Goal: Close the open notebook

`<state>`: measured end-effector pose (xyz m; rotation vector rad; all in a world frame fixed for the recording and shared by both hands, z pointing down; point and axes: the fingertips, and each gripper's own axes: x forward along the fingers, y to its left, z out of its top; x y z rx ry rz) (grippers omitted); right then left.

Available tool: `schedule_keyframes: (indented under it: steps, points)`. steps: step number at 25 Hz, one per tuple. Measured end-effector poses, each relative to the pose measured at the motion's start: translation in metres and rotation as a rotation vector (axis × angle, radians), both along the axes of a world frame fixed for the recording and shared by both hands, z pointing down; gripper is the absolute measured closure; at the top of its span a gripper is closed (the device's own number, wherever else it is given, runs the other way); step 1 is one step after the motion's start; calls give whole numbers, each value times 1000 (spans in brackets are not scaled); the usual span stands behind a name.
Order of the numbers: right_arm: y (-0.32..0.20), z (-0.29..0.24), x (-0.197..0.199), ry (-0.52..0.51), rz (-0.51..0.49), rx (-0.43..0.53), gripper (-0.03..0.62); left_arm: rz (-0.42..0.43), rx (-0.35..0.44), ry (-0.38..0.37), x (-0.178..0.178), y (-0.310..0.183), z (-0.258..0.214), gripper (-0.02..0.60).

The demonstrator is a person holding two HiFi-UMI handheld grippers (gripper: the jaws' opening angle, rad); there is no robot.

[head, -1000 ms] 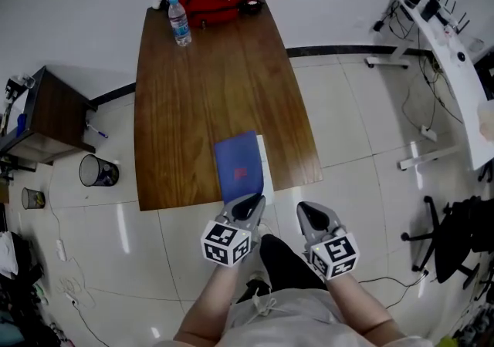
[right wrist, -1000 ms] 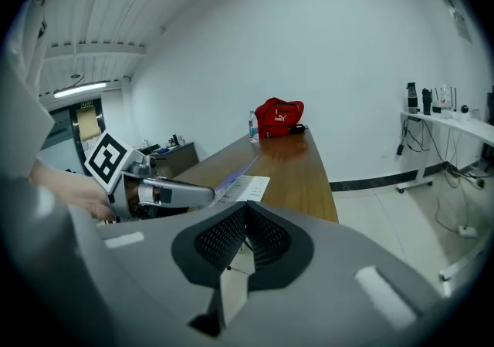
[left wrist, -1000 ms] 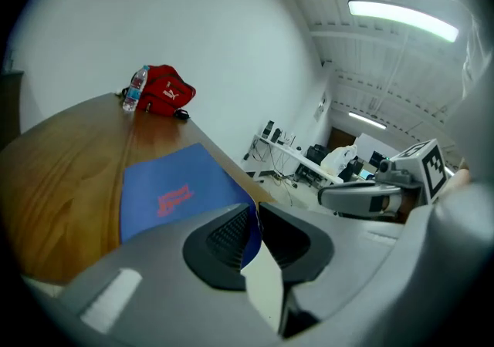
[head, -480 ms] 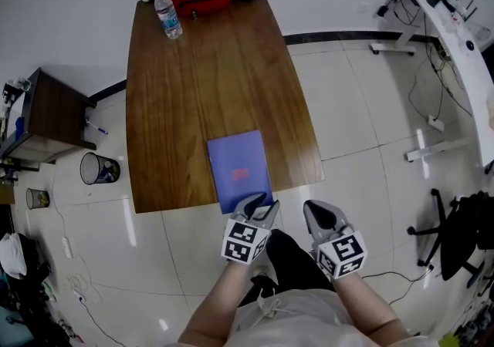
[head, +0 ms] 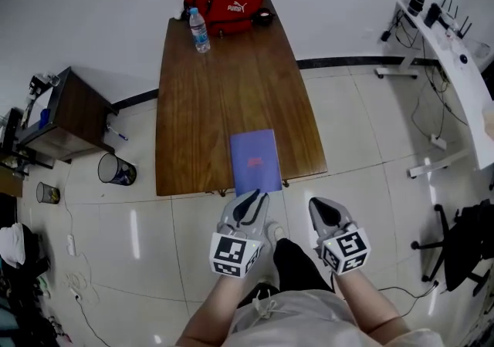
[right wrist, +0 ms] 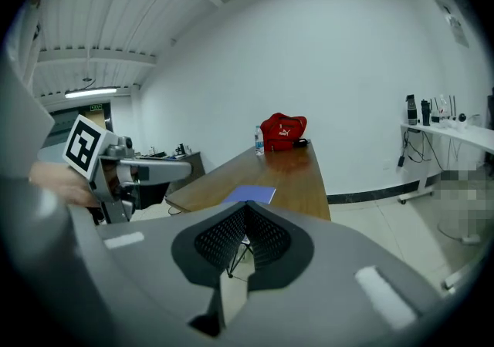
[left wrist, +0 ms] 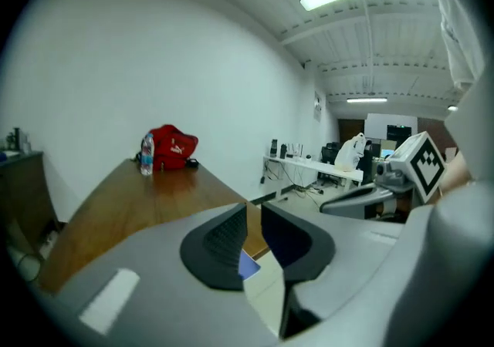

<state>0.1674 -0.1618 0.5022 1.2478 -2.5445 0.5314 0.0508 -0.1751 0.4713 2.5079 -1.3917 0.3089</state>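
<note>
The notebook (head: 255,162) lies closed on the wooden table (head: 208,106), blue cover up, close to the near edge. My left gripper (head: 253,197) hovers just off that edge, short of the notebook and not touching it. Its jaws are closing, a narrow gap still shows between them, and nothing is in it. In the left gripper view a sliver of the blue notebook (left wrist: 248,267) shows below the left gripper (left wrist: 253,222). My right gripper (head: 318,205) is beside it over the floor, shut and empty. The right gripper view shows the notebook (right wrist: 249,193) ahead of the right gripper (right wrist: 245,210).
A red bag (head: 229,0) and a water bottle (head: 200,30) stand at the table's far end. A dark side cabinet (head: 65,116) and a waste bin (head: 116,170) are on the left. A white desk (head: 451,52) and an office chair (head: 463,249) are on the right.
The white page edge beside the blue cover is gone and the notebook lies flat. My left gripper has drawn back from its near edge and risen. The right gripper shifted slightly.
</note>
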Motion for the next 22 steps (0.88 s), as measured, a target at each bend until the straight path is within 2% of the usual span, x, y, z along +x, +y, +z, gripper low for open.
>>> schedule_keyframes:
  steps: [3, 7, 13, 17, 22]
  points:
    - [35, -20, -7, -5, 1, 48, 591, -63, 112, -3, -25, 46, -42, 575]
    - [93, -49, -23, 9, -3, 130, 592, -92, 179, -5, -54, 114, -71, 575]
    - [170, -77, -39, 26, 11, 192, 592, -121, 226, 6, -85, 194, -88, 575]
    - [204, -92, -42, 26, 30, 234, 592, -118, 254, 5, -94, 225, -98, 575]
    - [226, -101, -52, 30, 33, 238, 591, -112, 283, 9, -110, 248, -108, 575]
